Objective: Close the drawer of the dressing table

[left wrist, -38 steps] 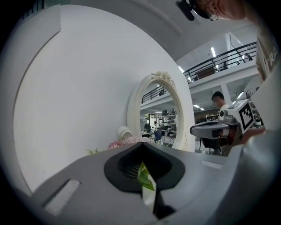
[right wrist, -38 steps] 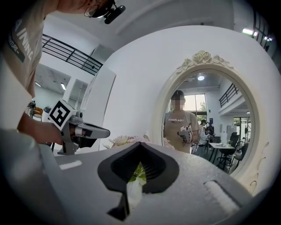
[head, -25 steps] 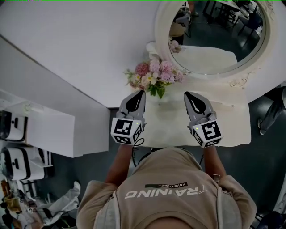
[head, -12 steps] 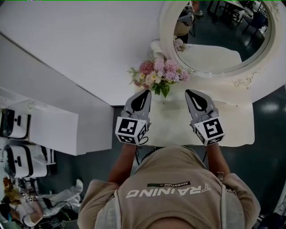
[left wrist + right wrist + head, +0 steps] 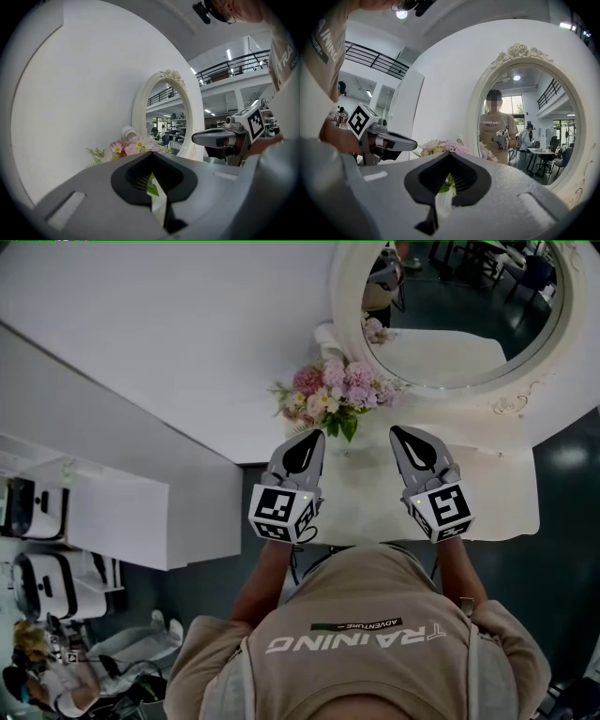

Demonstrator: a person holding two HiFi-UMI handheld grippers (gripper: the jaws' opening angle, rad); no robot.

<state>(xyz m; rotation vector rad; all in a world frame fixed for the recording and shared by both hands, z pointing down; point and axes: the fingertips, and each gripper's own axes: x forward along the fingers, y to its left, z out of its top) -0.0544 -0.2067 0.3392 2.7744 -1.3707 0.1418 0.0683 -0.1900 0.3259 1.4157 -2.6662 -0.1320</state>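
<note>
The white dressing table (image 5: 492,498) stands against the wall, with a round ornate mirror (image 5: 525,390) and a bunch of pink flowers (image 5: 337,395) on it. Its drawer does not show in any view; the person's body covers the table's front. My left gripper (image 5: 314,439) hovers over the table's left part, just below the flowers, jaws shut and empty. My right gripper (image 5: 398,434) hovers beside it, also shut and empty. In the left gripper view the flowers (image 5: 126,147) lie past my shut tips (image 5: 151,153). In the right gripper view they (image 5: 443,146) show above my tips (image 5: 449,153).
A white wall (image 5: 169,324) runs behind the table. A white shelf unit (image 5: 103,517) holding dark-and-white items stands on the left. Dark floor (image 5: 562,577) lies to the table's right. The mirror (image 5: 520,126) reflects the person holding the grippers.
Both grippers have drifted slightly to the right in the head view while staying shut. The table and flowers shifted with the head camera.
</note>
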